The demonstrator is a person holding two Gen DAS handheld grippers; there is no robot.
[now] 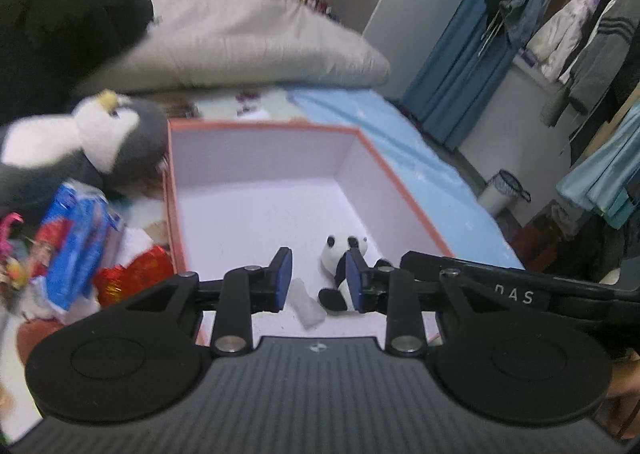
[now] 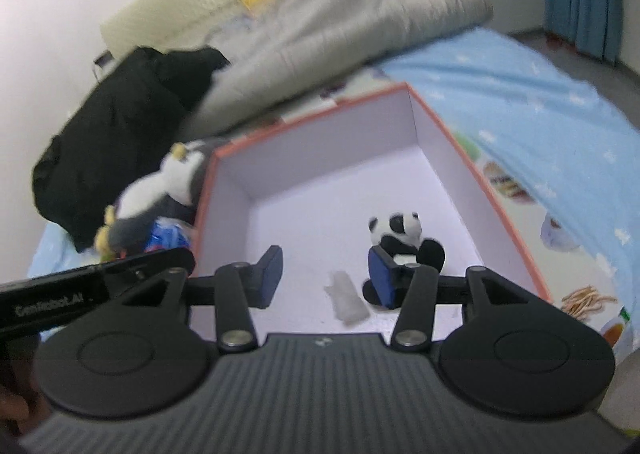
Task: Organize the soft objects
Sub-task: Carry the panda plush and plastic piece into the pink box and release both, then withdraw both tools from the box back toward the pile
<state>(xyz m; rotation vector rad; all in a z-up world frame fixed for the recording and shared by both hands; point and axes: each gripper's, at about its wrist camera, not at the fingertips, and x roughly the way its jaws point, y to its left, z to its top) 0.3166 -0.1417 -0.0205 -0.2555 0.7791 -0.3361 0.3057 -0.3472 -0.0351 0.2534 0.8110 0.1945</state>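
Both my grippers, left (image 1: 319, 281) and right (image 2: 326, 275), hung wide and empty over the box (image 2: 440, 126); a low pass risked toppling the panda (image 2: 398, 240).

Bed: we see a blue sheet (image 2: 532, 94) with a grey duvet (image 1: 240, 34) piled at its far end.
Jacket: a black jacket (image 2: 120, 122) lies against the duvet, near the wall.
Curtain: we find a blue curtain (image 1: 460, 54) beyond the bed.
Clothes: hanging clothes (image 1: 580, 22) fill the space beside the curtain.
Bin: a white bin (image 1: 502, 194) stands on the floor beside the bed.
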